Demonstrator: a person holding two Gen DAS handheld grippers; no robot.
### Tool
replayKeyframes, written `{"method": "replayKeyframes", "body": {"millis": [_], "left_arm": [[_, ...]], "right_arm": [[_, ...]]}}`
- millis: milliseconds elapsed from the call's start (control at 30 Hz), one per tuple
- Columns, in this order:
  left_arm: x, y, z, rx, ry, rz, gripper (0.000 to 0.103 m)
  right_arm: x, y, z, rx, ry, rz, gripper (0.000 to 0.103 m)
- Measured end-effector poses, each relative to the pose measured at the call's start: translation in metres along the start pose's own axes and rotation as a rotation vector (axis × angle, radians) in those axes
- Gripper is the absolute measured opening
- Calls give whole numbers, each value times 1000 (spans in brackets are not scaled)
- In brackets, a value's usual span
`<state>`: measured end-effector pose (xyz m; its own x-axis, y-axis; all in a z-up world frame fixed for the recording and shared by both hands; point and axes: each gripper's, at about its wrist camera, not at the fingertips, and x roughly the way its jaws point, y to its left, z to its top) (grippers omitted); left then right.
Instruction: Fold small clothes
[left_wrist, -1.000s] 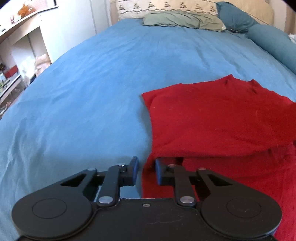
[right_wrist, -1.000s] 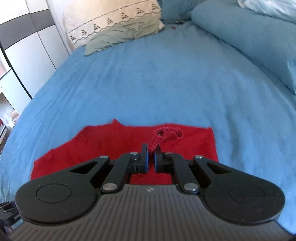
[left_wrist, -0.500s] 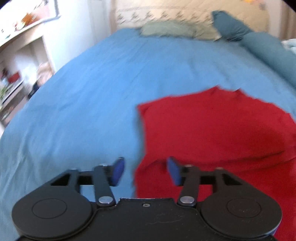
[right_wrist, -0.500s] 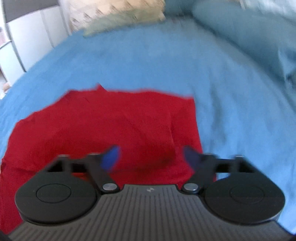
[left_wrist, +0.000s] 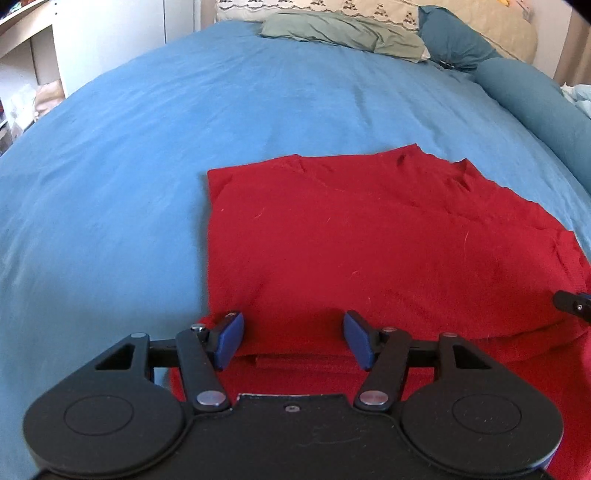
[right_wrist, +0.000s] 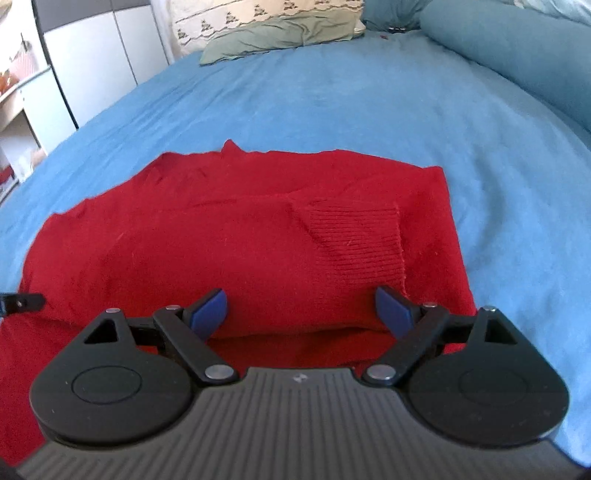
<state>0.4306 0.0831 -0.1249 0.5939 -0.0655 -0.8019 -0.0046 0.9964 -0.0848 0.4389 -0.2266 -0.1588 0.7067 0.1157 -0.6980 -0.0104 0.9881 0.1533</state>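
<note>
A red knit sweater (left_wrist: 369, 243) lies on the blue bed cover, its far part folded over toward me; it also shows in the right wrist view (right_wrist: 207, 236). A ribbed cuff (right_wrist: 358, 240) rests on top at the right. My left gripper (left_wrist: 293, 339) is open and empty, just above the near folded edge at the sweater's left side. My right gripper (right_wrist: 301, 310) is open and empty over the near folded edge at the sweater's right side. Each gripper's tip shows at the edge of the other's view.
The blue bed cover (left_wrist: 184, 129) stretches far ahead. Pillows (left_wrist: 343, 33) and a teal bolster (left_wrist: 535, 96) lie at the head and right side. White shelves (left_wrist: 22, 85) stand left of the bed, a wardrobe (right_wrist: 92, 66) beyond.
Both grippers were shut on the sweater's edge a second ago. They opened, let the cloth go, and pulled back; the folded layer now lies flat.
</note>
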Motion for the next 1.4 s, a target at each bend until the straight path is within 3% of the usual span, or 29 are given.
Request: {"method": "replayKeyframes", "body": {"millis": [100,333,400,467,567,633,800,1000,1200,1400], "left_arm": [[-1,3,-3,-30,-16,-9,67],[-17,-8,-9,6,-111,30,66],[-41,-11,-11,26,-179,44,72],[-68,-13,-14,44,-240,54,94],[-114,-14,-23,76,-349,51,97],[-145,-12,-31,77,-370,54,99],[-219,4,-74,-8,-341,-37,103],[-270,19,-139,-15,-212,-62,103],[-265,32,-199,-25,-119,-67,100],[-242,39,-240,-83,-57,-48,87]], "right_arm": [[-1,-3,-3,2,-19,10,103],[-9,-7,-4,-14,-85,27,103],[-33,-11,-3,-10,-156,36,103],[-61,-18,-1,7,-211,89,103],[-108,-25,1,8,-246,134,103],[-142,-27,-3,-5,-247,116,103],[-231,-36,-30,11,-222,127,103],[-306,-42,-87,-20,-147,90,103],[-313,-47,-157,-4,-53,47,103],[-292,-45,-212,20,38,-10,103]]}}
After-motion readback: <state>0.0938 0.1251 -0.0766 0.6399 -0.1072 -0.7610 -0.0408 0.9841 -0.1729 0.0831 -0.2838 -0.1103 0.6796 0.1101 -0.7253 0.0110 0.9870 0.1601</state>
